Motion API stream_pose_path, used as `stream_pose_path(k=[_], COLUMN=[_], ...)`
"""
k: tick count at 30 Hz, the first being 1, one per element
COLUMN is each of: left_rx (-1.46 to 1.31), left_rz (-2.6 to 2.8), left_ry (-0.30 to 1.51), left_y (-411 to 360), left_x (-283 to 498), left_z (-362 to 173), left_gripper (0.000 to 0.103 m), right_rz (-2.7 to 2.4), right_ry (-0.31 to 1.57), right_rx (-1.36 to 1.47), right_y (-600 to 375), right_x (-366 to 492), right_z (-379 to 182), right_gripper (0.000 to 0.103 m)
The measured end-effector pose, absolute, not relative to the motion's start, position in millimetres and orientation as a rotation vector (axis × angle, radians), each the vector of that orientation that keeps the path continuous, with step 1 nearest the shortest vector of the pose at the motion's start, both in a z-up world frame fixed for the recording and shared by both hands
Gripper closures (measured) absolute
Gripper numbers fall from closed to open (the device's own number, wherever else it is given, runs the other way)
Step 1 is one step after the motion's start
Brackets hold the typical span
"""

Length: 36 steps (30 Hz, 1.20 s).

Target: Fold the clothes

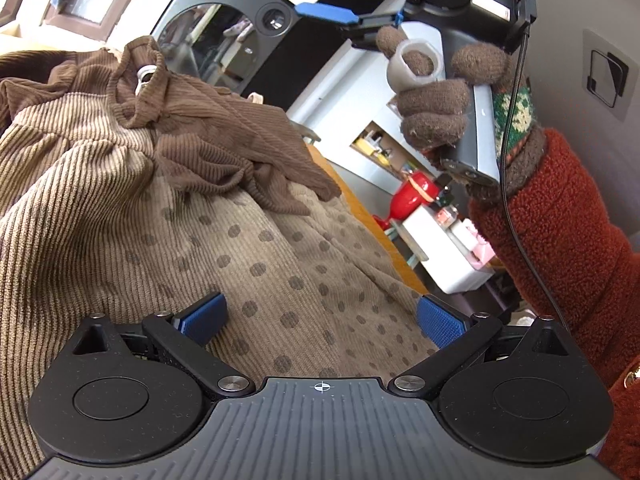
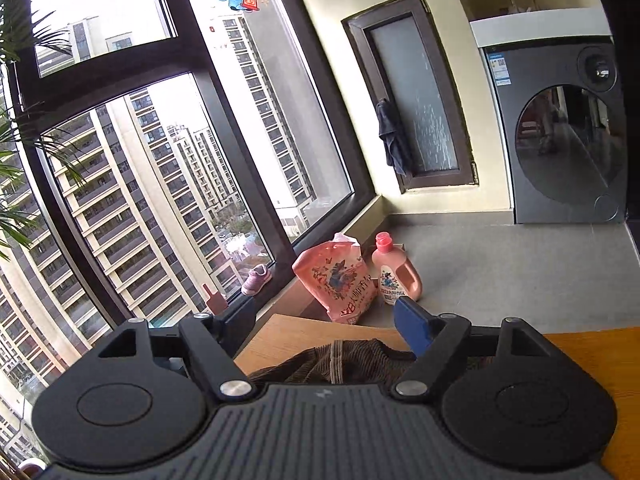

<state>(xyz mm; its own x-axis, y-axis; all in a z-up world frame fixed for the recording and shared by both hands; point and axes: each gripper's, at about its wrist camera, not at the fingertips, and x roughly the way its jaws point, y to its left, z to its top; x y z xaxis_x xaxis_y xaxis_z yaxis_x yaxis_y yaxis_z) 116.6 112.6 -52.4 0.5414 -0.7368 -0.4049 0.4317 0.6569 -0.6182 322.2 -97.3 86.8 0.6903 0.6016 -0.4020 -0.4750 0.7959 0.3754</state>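
Note:
A brown corduroy garment (image 1: 168,208) lies bunched on the table, its lighter part dotted and a darker part crumpled on top. My left gripper (image 1: 320,318) hovers just over the dotted cloth, blue pads wide apart and open, with nothing pinched. A hand in a brown knit glove (image 1: 436,108) with a red fleece sleeve (image 1: 560,240) holds the right gripper up at the top right, one blue finger (image 1: 326,14) showing. In the right wrist view the right gripper (image 2: 324,320) is open and empty, above a fold of the garment (image 2: 340,360) at the table's edge.
The wooden table (image 2: 592,364) ends near a tall window (image 2: 160,160). On the grey floor stand a pink detergent bag (image 2: 336,276) and a pink bottle (image 2: 396,272). A dark washing machine (image 2: 568,132) is at the back. A red goblet (image 1: 412,196) and a white box (image 1: 440,260) sit beyond the table.

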Motion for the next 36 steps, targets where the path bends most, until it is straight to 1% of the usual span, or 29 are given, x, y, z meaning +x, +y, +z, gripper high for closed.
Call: stream_pose_path(k=[3,8,10,11,12,13,16,18,20,24,26,27,29,31,36], left_rx=[-0.485,-0.482,-0.477,-0.475,-0.477,-0.491,-0.580,-0.606,-0.624,-0.875,-0.901,-0.902,-0.831,-0.798,-0.762], left_rz=[-0.727,-0.723,-0.720,-0.717,-0.712,-0.703,-0.662,-0.593,-0.453,-0.258,-0.214,-0.189,-0.111,-0.023,0.213], left_ry=[0.700,0.702,0.708,0.713,0.722,0.739,0.781,0.684,0.597,0.564,0.530,0.514,0.512,0.542,0.585], left_y=[113.0,111.2,110.6,110.2,110.1,110.8,118.5,131.4,147.8,196.6,217.3,227.1,244.4,262.9,296.8], left_x=[116.9,117.4,117.1,117.6,118.4,120.5,129.2,129.0,129.0,133.1,123.5,118.1,102.6,88.8,57.5], left_z=[-52.7,-51.9,-52.0,-51.3,-50.5,-48.9,-39.2,-24.0,-8.3,-2.2,2.8,5.7,14.7,17.9,9.0], left_gripper=[0.000,0.000,0.000,0.000,0.000,0.000,0.000,0.000,0.000,0.000,0.004,0.006,0.014,0.018,0.018], right_rz=[0.542,0.387,0.391,0.393,0.396,0.399,0.411,0.420,0.433,0.447,0.449,0.450,0.452,0.455,0.456], right_ry=[0.555,0.641,0.609,0.593,0.581,0.580,0.578,0.570,0.558,0.560,0.564,0.566,0.568,0.571,0.581], right_rx=[0.318,0.423,0.424,0.425,0.424,0.419,0.403,0.403,0.423,0.453,0.458,0.459,0.459,0.460,0.464], right_y=[-131.9,-177.6,-184.6,-188.2,-190.7,-190.2,-188.6,-189.5,-193.9,-198.6,-198.9,-198.9,-198.7,-198.5,-197.9], right_x=[313.2,290.6,280.9,276.1,272.4,272.1,271.2,269.2,266.5,265.6,266.1,266.2,266.3,267.1,269.8], right_z=[60.7,-21.8,-31.4,-36.2,-39.9,-39.8,-39.6,-38.7,-38.3,-40.3,-40.9,-41.1,-41.2,-41.0,-41.9], right_gripper=[0.023,0.023,0.023,0.017,0.008,0.005,0.005,0.004,0.001,0.000,0.000,0.000,0.000,0.000,0.000])
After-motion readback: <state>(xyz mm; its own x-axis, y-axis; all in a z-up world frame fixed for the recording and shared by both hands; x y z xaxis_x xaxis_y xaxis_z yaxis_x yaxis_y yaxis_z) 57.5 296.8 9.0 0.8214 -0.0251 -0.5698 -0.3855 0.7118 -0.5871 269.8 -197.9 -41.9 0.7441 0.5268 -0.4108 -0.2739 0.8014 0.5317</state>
